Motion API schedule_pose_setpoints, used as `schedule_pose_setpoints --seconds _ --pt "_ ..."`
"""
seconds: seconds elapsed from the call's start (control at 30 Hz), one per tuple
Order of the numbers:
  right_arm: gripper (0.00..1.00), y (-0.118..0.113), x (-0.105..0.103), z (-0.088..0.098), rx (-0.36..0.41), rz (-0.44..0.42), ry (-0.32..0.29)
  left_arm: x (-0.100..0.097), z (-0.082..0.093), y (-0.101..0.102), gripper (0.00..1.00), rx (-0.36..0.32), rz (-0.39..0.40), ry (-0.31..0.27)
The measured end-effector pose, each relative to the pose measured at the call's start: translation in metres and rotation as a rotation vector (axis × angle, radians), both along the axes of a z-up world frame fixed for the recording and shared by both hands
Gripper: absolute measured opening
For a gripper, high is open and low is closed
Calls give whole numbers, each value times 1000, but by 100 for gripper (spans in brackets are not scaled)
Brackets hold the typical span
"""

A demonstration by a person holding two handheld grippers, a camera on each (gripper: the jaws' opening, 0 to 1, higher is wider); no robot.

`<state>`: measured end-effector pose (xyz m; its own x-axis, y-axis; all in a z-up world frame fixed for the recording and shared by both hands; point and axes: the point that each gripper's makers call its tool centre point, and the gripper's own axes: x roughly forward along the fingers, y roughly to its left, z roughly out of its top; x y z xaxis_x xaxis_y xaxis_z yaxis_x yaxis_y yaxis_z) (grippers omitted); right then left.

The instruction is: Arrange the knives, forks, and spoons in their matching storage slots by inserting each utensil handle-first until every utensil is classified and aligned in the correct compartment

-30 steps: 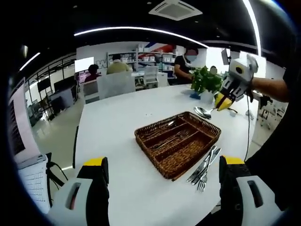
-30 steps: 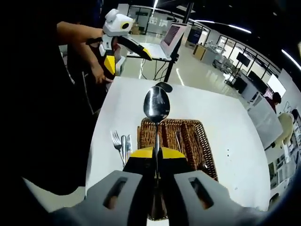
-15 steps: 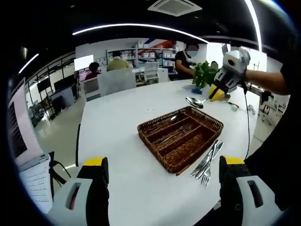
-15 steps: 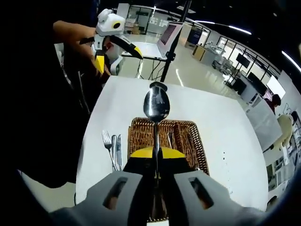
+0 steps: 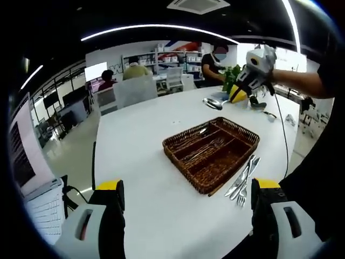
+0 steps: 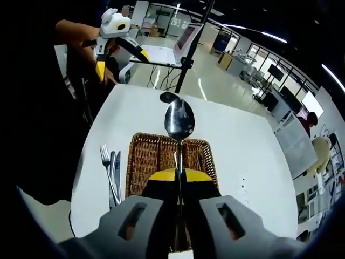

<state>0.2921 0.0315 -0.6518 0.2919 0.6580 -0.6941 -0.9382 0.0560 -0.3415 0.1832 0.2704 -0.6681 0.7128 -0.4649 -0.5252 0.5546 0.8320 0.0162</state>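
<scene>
Spanning most of both views, the white tabletop (image 5: 140, 140) carries a wicker cutlery tray (image 5: 211, 152) near its middle, the landmark for all else. Some utensils already lie in the tray's long slots, though which kinds I cannot tell. Just beside the tray's long side, on the person's side, a fork and knives (image 6: 111, 172) lie loose together. Above the tray's far end hangs the right gripper (image 6: 179, 175), clamped tight on a spoon (image 6: 179, 121) by its handle, bowl pointing forward. On the tray's near side, the left gripper (image 5: 186, 202) is spread wide and carries nothing. The risk, I judge, is orientation: held this way, the spoon could enter bowl-first or drop into the wrong slot if released from this height.
</scene>
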Motion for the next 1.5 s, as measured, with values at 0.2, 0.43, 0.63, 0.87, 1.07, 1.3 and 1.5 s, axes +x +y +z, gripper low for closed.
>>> schedule_pose_setpoints --seconds 0.2,0.43,0.63,0.87,1.07,1.3,1.5 --pt "0 2 19 2 0 3 -7 3 3 6 100 1 11 -10" --pt "0 9 40 0 13 2 -4 6 1 9 100 26 7 0" --pt "0 13 53 -1 13 5 -8 11 3 9 100 18 9 4" --pt "0 12 69 -8 -2 8 -2 17 1 7 100 18 0 15" --pt "0 10 82 -9 -13 -3 1 21 -2 10 100 14 5 20" --pt "0 10 86 -15 -24 -2 18 24 -6 11 100 7 7 30" --pt "0 10 89 -24 -24 -7 29 26 -9 14 100 6 10 37"
